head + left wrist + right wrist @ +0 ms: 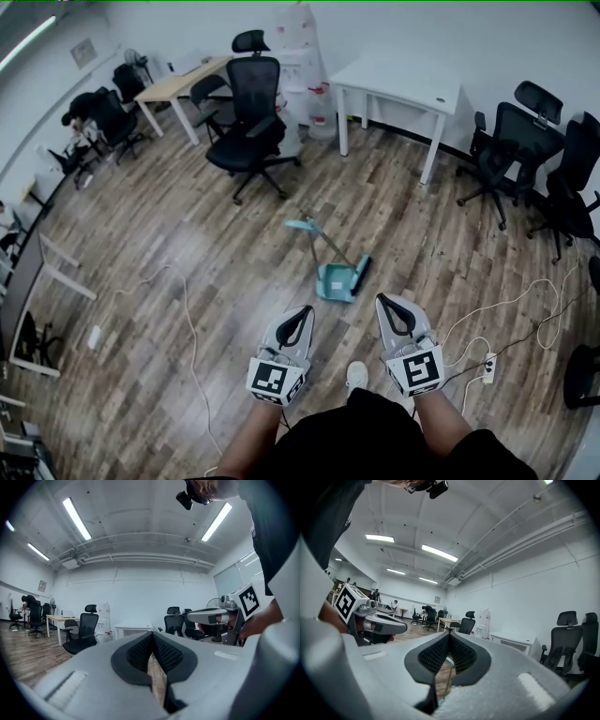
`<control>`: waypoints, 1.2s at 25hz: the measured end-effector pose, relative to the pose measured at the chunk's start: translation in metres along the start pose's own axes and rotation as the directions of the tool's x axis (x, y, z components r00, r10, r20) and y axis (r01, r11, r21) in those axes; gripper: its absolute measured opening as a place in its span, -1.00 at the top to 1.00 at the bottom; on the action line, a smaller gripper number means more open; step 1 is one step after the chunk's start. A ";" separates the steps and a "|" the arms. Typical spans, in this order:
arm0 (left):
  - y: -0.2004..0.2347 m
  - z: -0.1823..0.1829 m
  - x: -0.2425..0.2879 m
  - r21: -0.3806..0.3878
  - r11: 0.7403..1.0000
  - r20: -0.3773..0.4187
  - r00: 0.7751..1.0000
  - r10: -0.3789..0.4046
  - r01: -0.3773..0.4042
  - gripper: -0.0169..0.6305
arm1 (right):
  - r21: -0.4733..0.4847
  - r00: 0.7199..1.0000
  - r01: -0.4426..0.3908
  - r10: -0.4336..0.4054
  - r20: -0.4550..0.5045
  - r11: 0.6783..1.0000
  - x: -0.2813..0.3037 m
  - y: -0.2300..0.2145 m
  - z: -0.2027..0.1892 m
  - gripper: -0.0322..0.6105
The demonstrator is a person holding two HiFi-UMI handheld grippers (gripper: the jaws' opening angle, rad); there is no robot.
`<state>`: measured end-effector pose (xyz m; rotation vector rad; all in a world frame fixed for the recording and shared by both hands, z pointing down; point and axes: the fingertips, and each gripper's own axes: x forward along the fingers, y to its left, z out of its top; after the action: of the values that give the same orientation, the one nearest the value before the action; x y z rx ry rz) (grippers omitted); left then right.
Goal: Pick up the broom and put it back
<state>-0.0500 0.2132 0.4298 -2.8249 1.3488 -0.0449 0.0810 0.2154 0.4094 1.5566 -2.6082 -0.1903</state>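
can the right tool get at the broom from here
Probably not yet: nothing blocks the broom lying on the floor ahead, but the right tool is shut and held level, well above it.

Chair (579, 178) at 3 o'clock cut by edge; person's torso (375, 442) cut at 6 o'clock; broom (334, 249) bristles too small.

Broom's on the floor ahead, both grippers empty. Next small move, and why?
Probably step forward toward the broom: it lies on the floor against the dustpan, well ahead of the right gripper, which is shut, empty and held too high to reach it.
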 end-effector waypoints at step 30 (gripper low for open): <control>0.048 -0.008 0.109 -0.006 0.993 -0.060 0.991 0.115 -0.116 0.89 | 0.080 0.987 -0.156 0.159 -0.026 0.985 0.090 -0.082 -0.036 0.89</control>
<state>-0.0192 0.0980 0.4393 -2.7678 1.5260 -0.1235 0.1151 0.0959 0.4334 1.3541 -2.7277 -0.0516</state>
